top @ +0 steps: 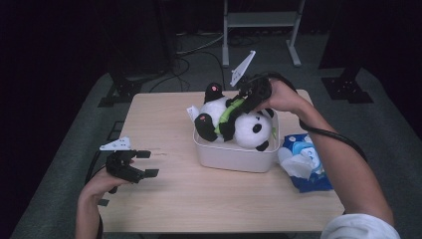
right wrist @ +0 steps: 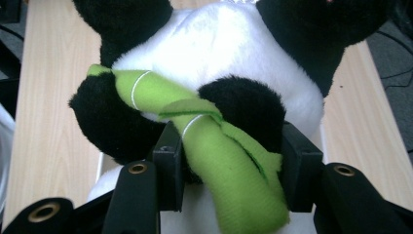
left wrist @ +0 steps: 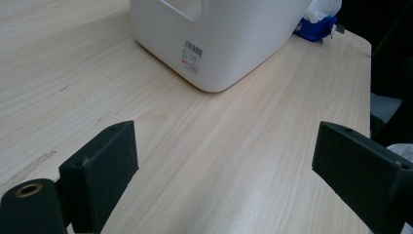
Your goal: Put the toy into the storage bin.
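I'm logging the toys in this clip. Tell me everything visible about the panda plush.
The panda plush is soft, fuzzy fabric, white-bodied with black limbs, ears and eye patches, and pink pads on its raised feet. It lies on its back in the white bin, head toward the person's side, legs sticking up beyond the rim. It hugs a green fabric bamboo stalk between its black arms. The right claw comes down over its chest, jaws on either side of the stalk and the arm.

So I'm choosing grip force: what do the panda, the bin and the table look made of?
Panda: soft plush, fuzzy pile, with a green fabric bamboo.
Bin: likely smooth white plastic with a slight sheen.
Table: pale wood grain, possibly laminate.
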### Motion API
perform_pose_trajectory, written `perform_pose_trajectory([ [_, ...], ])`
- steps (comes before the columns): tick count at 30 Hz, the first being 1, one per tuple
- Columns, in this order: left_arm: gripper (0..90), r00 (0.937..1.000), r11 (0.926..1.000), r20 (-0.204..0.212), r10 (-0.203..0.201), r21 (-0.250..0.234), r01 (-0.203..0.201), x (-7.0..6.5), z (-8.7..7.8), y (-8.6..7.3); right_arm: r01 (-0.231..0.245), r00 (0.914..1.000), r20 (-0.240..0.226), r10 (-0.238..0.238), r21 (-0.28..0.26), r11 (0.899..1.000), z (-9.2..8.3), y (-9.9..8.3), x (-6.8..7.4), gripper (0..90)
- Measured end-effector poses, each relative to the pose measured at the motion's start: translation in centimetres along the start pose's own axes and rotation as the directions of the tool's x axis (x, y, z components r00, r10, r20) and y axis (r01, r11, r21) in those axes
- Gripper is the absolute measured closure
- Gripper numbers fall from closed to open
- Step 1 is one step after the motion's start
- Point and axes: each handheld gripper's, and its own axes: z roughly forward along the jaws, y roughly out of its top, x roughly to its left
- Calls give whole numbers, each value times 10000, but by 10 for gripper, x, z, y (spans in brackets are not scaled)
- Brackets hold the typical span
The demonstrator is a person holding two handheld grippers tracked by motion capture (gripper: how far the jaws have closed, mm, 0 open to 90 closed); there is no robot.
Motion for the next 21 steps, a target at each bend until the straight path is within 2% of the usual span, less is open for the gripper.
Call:
perform_pose_trajectory([
  [5, 82, 10000, 10000, -13, -37, -19, 37, 1, 0, 0, 18, 9999, 165, -20, 82, 10000, 1, -2, -2, 517],
  [9, 82, 10000, 10000, 25, -43, 10, 43, 2, 2, -1, -49, 9999, 151, 46, 176, 9998, 10, -9, -4, 517],
  [14, 82, 10000, 10000, 58, -39, 22, 39, 1, 2, 0, -241, 9996, -155, 245, 281, 9993, 27, -18, -3, 516],
  [21, 82, 10000, 10000, 46, -60, 15, 60, 2, 1, -1, -340, 9982, -494, 349, 180, 9993, 39, -26, 3, 516],
])
